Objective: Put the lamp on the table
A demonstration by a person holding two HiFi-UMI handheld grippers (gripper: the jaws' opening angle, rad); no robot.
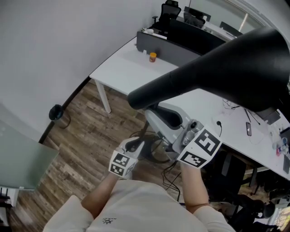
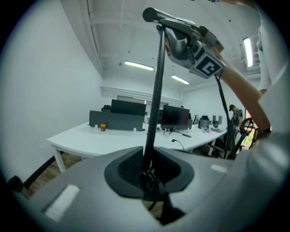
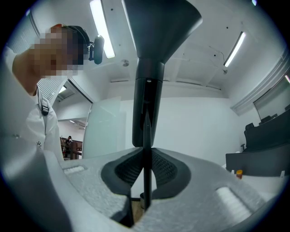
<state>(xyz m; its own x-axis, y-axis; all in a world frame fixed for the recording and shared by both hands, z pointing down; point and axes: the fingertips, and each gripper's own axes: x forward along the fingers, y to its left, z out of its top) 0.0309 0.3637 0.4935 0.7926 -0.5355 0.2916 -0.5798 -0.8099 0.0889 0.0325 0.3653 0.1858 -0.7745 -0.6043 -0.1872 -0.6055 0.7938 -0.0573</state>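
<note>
The left tongs (image 2: 147, 174) are pinching the thin black pole (image 2: 156, 90) of the lamp (image 1: 235, 63) low down, with the jaws nearly together and a loop of dark cord bunching at the pads. Higher up the same pole, the right tongs (image 3: 145, 172) are gripping it in the same narrow way, just under the thick neck. The black funnel-shaped shade (image 3: 156, 27) is flaring out above them. The lamp is hanging in the air between the two tongs, resting on nothing, with the shade looming large in the head view.

Directly below the tongs, wooden floor (image 1: 86, 136) is showing, and dark cables (image 1: 172, 179) are trailing across it. To the left of the left tongs a frosted glass panel (image 1: 18, 154) is standing. Farther that way, a small black round object (image 1: 56, 112) is sitting by the wall.

Ahead of the tongs the white counter (image 1: 136, 68) is standing clear of the lamp, with its leg (image 1: 103, 97) at the near corner. A cable (image 1: 219, 127) and a dark flat item (image 1: 248, 129) are lying on the stretch beyond the right tongs. Farther back, a small orange-lidded jar (image 1: 152, 56) is sitting in front of a dark divider screen (image 1: 167, 47), and monitors (image 2: 174, 118) are standing along the rear edge. Black office chairs (image 1: 170, 11) are waiting beyond that.
</note>
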